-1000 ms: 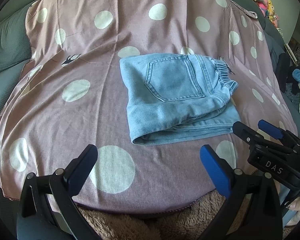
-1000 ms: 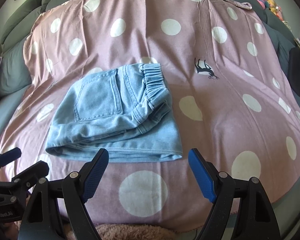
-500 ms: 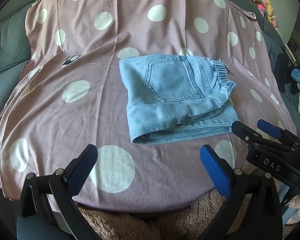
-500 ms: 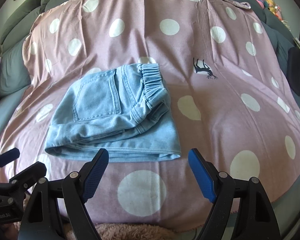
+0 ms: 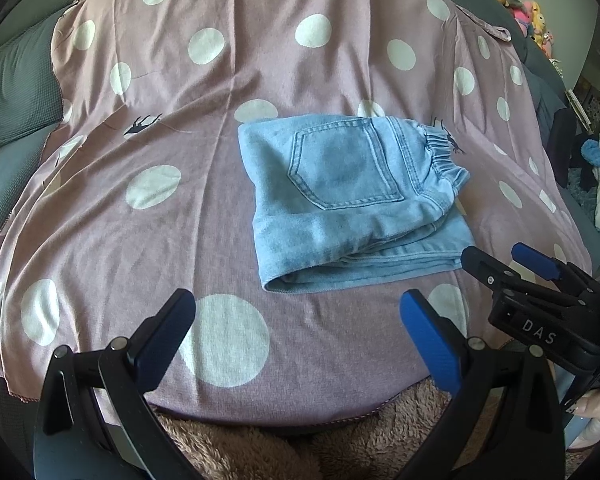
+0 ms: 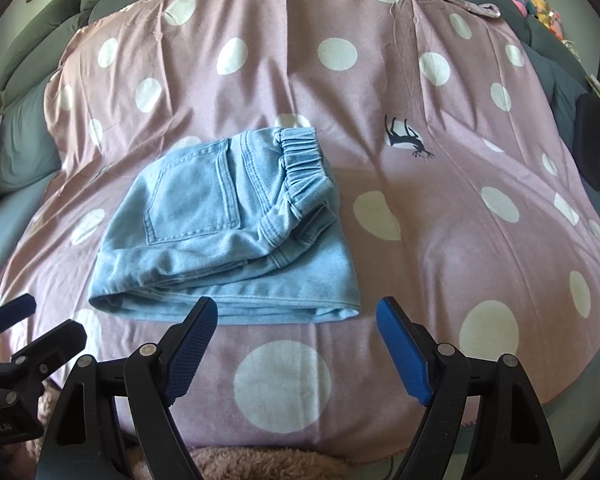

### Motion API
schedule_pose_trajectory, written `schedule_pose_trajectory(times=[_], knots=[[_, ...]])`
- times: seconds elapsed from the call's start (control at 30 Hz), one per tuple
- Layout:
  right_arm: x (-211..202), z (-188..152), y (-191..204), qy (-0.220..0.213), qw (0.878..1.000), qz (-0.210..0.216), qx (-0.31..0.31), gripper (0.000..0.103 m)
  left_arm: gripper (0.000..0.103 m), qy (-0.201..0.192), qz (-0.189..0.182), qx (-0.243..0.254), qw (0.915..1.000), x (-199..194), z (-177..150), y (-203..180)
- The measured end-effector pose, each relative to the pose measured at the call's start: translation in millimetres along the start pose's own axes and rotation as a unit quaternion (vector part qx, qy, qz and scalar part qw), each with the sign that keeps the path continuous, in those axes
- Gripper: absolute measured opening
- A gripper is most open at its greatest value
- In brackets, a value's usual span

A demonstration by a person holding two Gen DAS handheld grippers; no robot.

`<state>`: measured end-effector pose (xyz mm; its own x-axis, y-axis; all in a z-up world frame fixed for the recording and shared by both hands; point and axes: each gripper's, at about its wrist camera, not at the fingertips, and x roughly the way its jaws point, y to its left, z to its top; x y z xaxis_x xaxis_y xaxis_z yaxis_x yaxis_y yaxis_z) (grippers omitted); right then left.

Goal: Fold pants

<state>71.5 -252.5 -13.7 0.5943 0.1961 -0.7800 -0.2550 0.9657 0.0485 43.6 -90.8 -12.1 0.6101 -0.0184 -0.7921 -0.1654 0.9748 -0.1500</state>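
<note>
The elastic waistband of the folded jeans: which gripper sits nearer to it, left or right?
Right. The right gripper hangs open just short of the folded jeans' near edge, below the elastic waistband. The left gripper hangs open too, off towards the jeans' opposite, folded end.

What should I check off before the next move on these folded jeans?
1. Jeans folded into a compact stack: ok.
2. Back pocket on top, waistband to one side: ok.
3. Left gripper open, empty, short of the jeans: ok.
4. Right gripper open, empty: ok.
5. Dotted sheet under the jeans lies flat: ok.
6. Underside layers aligned: cannot tell.
</note>
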Motion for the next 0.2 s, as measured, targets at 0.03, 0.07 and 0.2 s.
schedule_pose_trajectory(times=[0.03,0.07,0.2], knots=[[-0.1,0.0,-0.1,0.0,1.0,0.0,0.0,0.081,0.102,0.0,0.0,0.0,1.0,-0.2,0.2,0.0],[0.0,0.1,-0.3,0.0,1.0,0.0,0.0,0.082,0.102,0.0,0.0,0.0,1.0,-0.1,0.2,0.3],[-0.2,0.4,-0.5,0.0,1.0,-0.001,0.0,0.082,0.102,-0.002,0.0,0.0,1.0,-2.1,1.4,1.1]])
